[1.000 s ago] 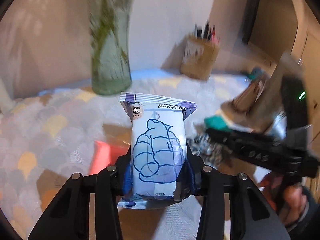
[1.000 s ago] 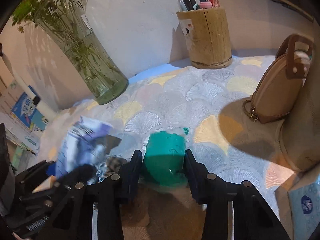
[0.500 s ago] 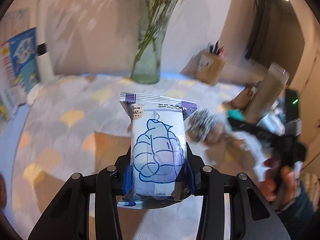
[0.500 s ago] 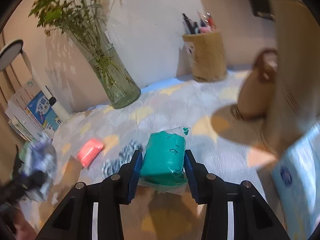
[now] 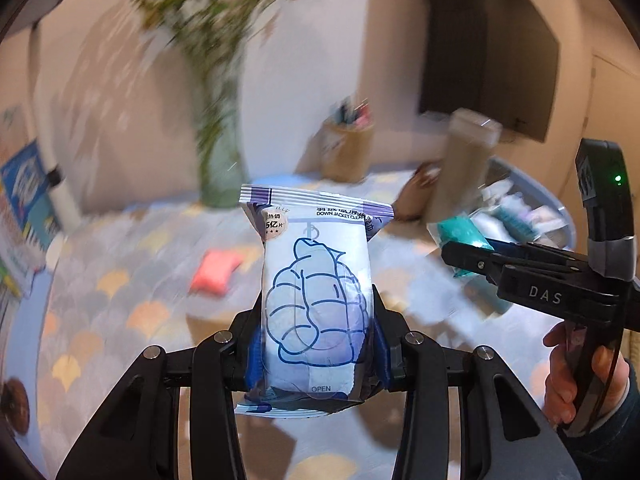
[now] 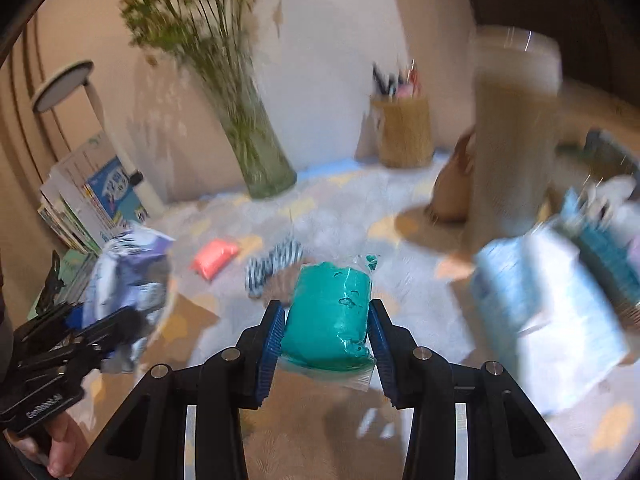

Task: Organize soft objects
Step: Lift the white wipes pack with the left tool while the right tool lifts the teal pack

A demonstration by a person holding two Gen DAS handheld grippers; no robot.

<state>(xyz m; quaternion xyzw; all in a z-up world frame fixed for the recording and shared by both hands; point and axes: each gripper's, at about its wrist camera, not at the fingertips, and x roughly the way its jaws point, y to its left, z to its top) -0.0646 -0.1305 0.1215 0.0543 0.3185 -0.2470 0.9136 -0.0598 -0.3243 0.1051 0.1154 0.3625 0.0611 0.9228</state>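
Note:
My left gripper [image 5: 316,334] is shut on a white and purple wet-wipes pack [image 5: 316,280] and holds it upright above the table. My right gripper [image 6: 328,328] is shut on a teal soft pack in clear wrap [image 6: 330,316], also held in the air. The teal pack also shows in the left wrist view [image 5: 462,234], at the right. A pink soft pack [image 6: 214,258] and a black-and-white striped cloth [image 6: 276,266] lie on the patterned tablecloth [image 6: 340,208]. The pink pack shows in the left wrist view [image 5: 214,272] too.
A round grey-blue basket [image 5: 560,220] with several packs stands at the right. A light blue tissue pack [image 6: 548,320] lies at the right. A glass vase with stems [image 6: 260,152], a pen holder [image 6: 404,130], a tan bag [image 6: 452,192] and a tall beige cylinder [image 6: 512,140] stand behind.
Both grippers have risen and pulled back from the table with their packs. The view has swung right, so the basket now shows.

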